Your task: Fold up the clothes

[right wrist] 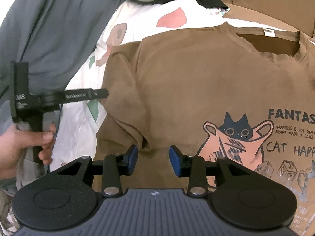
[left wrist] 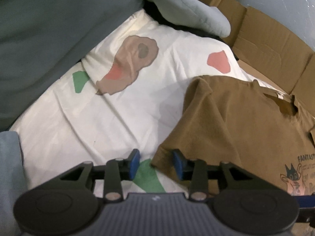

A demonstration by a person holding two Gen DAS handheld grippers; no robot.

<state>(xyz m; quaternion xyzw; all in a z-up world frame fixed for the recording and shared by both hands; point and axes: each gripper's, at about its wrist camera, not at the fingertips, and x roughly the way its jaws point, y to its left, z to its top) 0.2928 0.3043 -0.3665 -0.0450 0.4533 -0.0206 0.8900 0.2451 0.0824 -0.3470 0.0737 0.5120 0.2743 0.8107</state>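
A brown T-shirt [right wrist: 196,82] with a cat print lies face up on a white patterned sheet [left wrist: 110,118], its neck toward the far side. It also shows in the left wrist view [left wrist: 236,122]. My left gripper [left wrist: 156,162] is open, with the edge of the shirt's sleeve hem between its blue pads [left wrist: 134,162]. In the right wrist view the left gripper [right wrist: 102,94] reaches the sleeve from the left, held by a hand. My right gripper [right wrist: 153,160] is open and empty, just above the shirt near the sleeve's underarm seam.
A grey blanket [left wrist: 49,31] lies along the left. A light blue pillow [left wrist: 189,13] sits at the far end. A flattened cardboard box [left wrist: 271,47] lies at the far right under the shirt's collar.
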